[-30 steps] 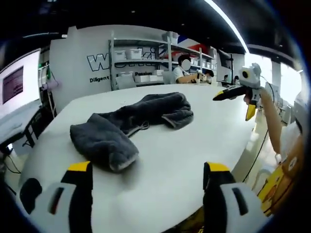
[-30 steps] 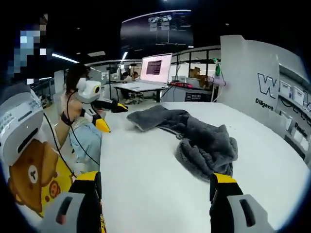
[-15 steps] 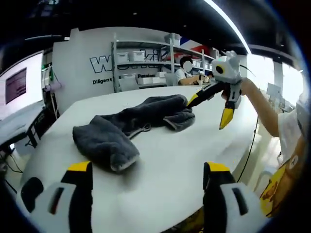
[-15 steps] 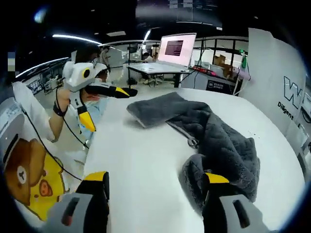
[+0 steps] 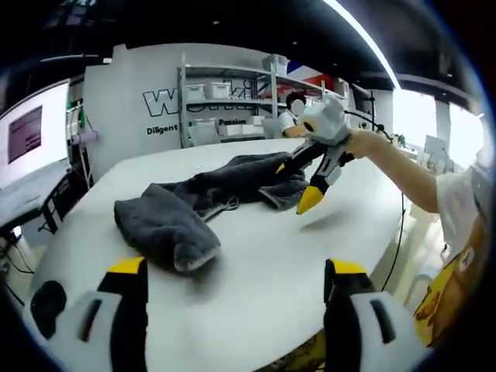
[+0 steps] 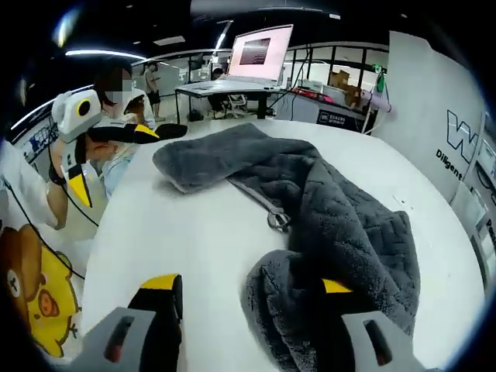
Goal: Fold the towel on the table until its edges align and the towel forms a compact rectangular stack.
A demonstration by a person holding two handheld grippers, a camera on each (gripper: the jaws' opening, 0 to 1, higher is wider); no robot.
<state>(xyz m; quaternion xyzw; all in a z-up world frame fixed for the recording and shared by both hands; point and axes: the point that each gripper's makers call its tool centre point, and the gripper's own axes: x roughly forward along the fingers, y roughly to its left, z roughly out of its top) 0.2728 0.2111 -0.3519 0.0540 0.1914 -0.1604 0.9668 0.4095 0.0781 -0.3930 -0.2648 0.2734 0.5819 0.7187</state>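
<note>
A dark grey towel (image 5: 194,203) lies crumpled in a long heap on the white table (image 5: 263,256). My left gripper (image 5: 236,280) is open near the table's edge, a short way from the towel's thick rolled end. My right gripper (image 5: 295,184), held by a hand, hovers with its jaws spread at the towel's other end. In the right gripper view the towel (image 6: 341,217) spreads out close ahead. There my right gripper (image 6: 249,293) is open, its right jaw over the bunched near fold. My left gripper (image 6: 124,163) hangs open beyond the far end, at the table's left side.
Shelves with white boxes (image 5: 232,85) and a lettered wall stand behind the table. A screen (image 5: 31,128) is at the left. A desk with a laptop (image 6: 260,50) and seated people lie beyond the table. The person's yellow-printed clothes (image 6: 31,302) are at the table's edge.
My right gripper has swung in from beside the table and come down to the towel's end. The towel has not moved. My left gripper has stayed almost still.
</note>
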